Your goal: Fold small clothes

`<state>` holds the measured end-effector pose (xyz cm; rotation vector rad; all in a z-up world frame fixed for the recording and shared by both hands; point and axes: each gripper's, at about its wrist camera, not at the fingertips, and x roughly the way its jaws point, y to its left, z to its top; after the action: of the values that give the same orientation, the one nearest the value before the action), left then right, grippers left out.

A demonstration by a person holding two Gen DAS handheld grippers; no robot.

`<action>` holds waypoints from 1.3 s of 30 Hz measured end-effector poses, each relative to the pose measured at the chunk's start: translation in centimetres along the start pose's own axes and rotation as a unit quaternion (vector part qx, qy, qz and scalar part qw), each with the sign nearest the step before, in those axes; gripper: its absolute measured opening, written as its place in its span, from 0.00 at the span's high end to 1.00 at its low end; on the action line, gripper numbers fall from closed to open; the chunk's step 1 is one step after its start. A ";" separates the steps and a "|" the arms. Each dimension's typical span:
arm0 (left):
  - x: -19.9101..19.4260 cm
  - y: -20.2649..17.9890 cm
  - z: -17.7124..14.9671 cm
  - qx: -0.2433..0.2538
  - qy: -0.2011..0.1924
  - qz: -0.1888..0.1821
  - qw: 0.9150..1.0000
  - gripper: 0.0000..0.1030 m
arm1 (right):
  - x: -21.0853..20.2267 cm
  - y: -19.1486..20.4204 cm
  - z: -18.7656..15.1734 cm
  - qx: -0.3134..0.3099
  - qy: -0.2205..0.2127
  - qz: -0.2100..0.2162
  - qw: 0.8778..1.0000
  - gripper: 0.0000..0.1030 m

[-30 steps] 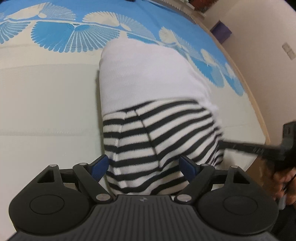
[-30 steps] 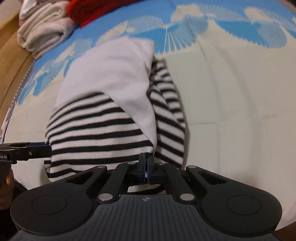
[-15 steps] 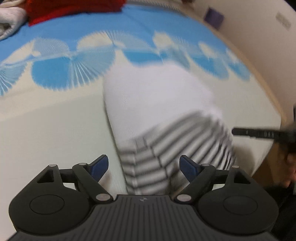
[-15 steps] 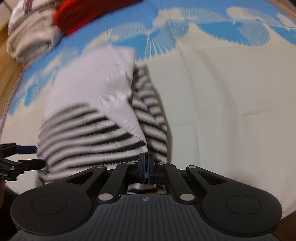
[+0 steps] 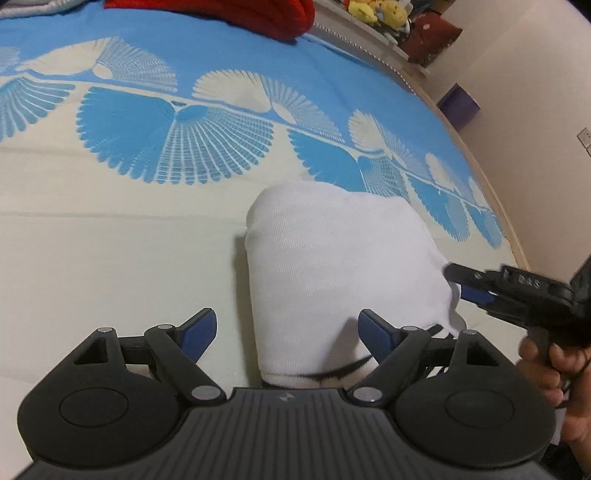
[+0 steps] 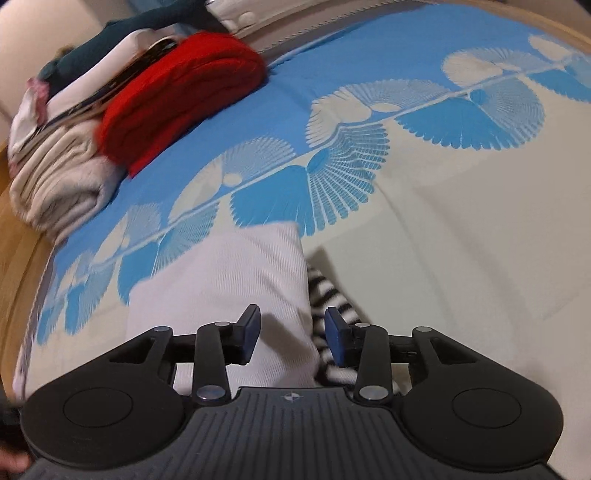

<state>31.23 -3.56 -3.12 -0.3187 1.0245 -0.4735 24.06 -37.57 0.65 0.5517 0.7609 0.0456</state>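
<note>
- My right gripper (image 6: 291, 334) had just been opening, letting go of the striped top (image 5: 343, 266); the fold held
- Left gripper (image 5: 286, 334) wide open, empty
- Top lay near the bed's (image 5: 110, 258) front edge

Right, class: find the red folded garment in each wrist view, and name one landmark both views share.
Left wrist view: red folded garment at the top edge, left of centre.
Right wrist view: red folded garment upper left, beside a pile of pale clothes.
Shared landmark: the white folded garment on the bedspread.
</note>
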 end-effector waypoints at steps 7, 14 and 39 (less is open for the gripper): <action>2.8 3.0 1.2 -0.100 0.026 -0.045 0.994 0.13 | 2.6 1.2 0.4 0.003 0.002 -0.008 1.000 0.96; 6.4 2.4 1.0 -0.123 0.056 -0.084 0.987 0.07 | 3.3 0.8 0.0 -0.028 -0.023 -0.122 0.992 0.98; -5.1 7.0 7.9 0.004 -0.135 0.030 0.990 0.33 | 6.8 12.3 0.9 -0.117 -0.100 -0.035 0.987 0.98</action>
<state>37.52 5.30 1.22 -0.3343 0.7673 -0.3680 31.51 -25.82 2.81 0.3007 0.5689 0.0139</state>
